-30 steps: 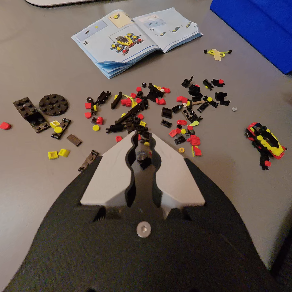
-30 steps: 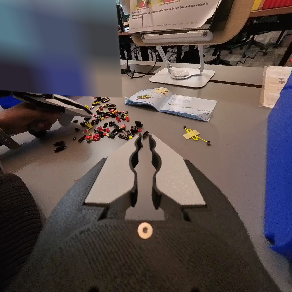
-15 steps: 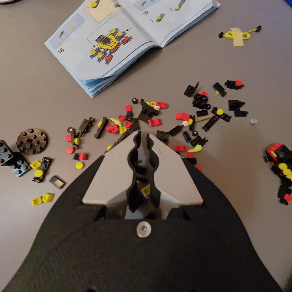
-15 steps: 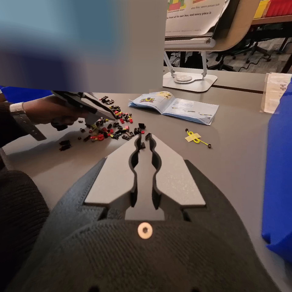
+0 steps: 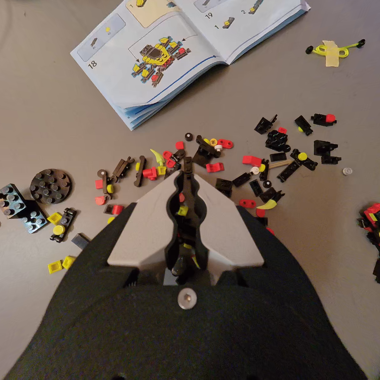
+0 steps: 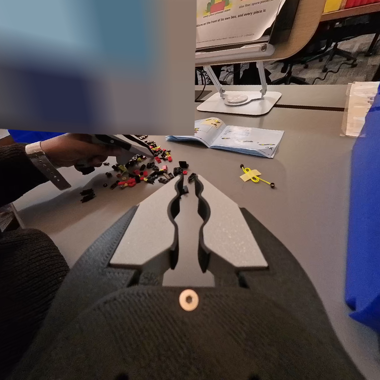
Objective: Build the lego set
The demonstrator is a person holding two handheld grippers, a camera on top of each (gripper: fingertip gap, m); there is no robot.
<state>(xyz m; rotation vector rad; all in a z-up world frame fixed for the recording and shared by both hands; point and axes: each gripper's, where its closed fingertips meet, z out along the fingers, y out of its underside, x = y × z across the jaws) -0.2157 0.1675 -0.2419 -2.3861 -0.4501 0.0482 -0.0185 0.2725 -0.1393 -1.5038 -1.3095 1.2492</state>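
Observation:
My left gripper is down in a scatter of small black, red and yellow bricks on the grey table. Its fingertips are shut on a narrow black plate that sticks out ahead of them. The right wrist view shows the left gripper held by a hand, tips low in the pile. My right gripper hovers at the near edge of the pile with its fingers apart and nothing pressed between them. A small black piece shows in the gap beside the left pad.
An open instruction booklet lies beyond the pile. A yellow cord with tape lies at the far right. A round black plate and black plates lie left. A partly built model sits right. A blue bin stands right. The gap from one gripper's tips to the other's is roughly 25 cm.
My left gripper moved forward and lower over the pile, and its jaws narrowed and closed on the narrow black plate. My right gripper drifted slightly toward the pile, its gap unchanged.

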